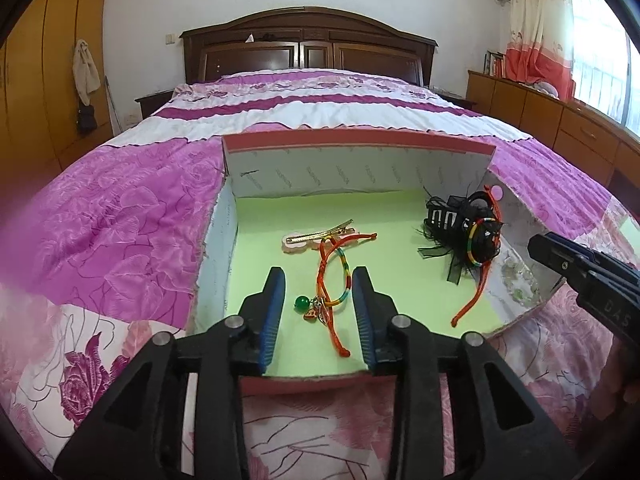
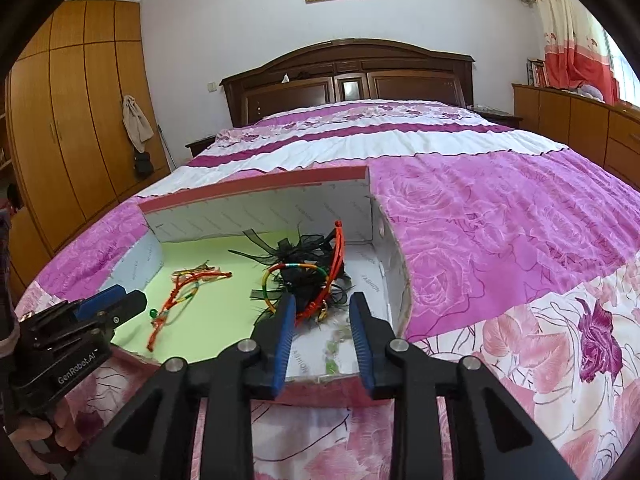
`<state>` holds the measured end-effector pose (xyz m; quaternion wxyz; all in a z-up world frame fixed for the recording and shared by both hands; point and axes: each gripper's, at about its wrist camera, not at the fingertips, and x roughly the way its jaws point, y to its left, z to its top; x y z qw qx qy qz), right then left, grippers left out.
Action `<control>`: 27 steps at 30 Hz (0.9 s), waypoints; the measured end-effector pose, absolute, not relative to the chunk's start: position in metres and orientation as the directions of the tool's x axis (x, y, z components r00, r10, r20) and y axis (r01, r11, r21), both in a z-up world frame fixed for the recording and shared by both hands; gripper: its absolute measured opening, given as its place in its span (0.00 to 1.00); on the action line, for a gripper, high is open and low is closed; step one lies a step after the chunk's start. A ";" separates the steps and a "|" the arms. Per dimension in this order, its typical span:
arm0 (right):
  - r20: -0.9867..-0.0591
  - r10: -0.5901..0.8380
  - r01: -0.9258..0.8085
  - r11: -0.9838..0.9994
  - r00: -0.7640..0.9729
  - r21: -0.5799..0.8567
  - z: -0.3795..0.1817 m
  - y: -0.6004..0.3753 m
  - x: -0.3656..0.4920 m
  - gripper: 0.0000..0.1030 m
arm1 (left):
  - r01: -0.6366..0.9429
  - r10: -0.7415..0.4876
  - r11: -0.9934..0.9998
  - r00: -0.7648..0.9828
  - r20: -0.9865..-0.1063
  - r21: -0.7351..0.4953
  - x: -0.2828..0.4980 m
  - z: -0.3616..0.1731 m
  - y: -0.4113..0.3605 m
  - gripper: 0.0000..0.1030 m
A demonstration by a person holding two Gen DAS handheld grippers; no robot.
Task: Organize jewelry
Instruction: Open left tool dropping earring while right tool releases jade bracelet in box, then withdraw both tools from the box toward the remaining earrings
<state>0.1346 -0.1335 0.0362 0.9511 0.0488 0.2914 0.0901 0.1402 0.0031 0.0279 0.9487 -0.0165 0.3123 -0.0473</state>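
**Jewelry sorting under way, both grippers empty**

Inside the box [image 1: 352, 184] on the bed [image 1: 120, 216], the work looks partly done, as far as can be judged. Against the box's right wall sits a pile: a black hair bow [image 1: 452, 224] with a rainbow bangle [image 1: 478, 240] looped round it and a red cord [image 1: 474, 300] trailing toward the near edge. A clear bead bracelet [image 1: 518, 280] lies on the white strip beside that wall. Near the middle of the green floor things seem unsorted: a gold hair clip [image 1: 320, 235] on a pink piece, and just nearer the front wall a red and rainbow cord bracelet [image 1: 336, 280] with a green bead [image 1: 303, 303] and small charms.

The left gripper [image 1: 319, 280] hovers low over the box's near wall, pointing in, its jaws apart on either side of the cord bracelet and gripping nothing. The right gripper [image 2: 322, 308] hangs over the near right corner, jaws likewise apart, aimed at the black pile, with the red cord between its blue fingers [image 2: 285, 332]; whether it touches them I cannot tell.
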 end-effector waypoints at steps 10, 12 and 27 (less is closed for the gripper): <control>-0.569 0.254 -0.180 0.966 0.782 0.184 0.047 -0.128 0.100 0.30 | 0.118 -0.155 0.988 0.759 -0.633 -0.101 0.119 0.037 0.003 0.27; -0.590 0.260 -0.187 0.965 0.764 0.183 0.045 -0.124 0.093 0.30 | 0.136 -0.174 0.985 0.740 -0.649 -0.109 0.114 0.038 0.001 0.27; -0.696 0.337 -0.230 0.941 0.634 0.247 0.023 -0.111 0.064 0.30 | 0.191 -0.243 0.968 0.573 -0.783 -0.161 0.086 0.024 -0.006 0.27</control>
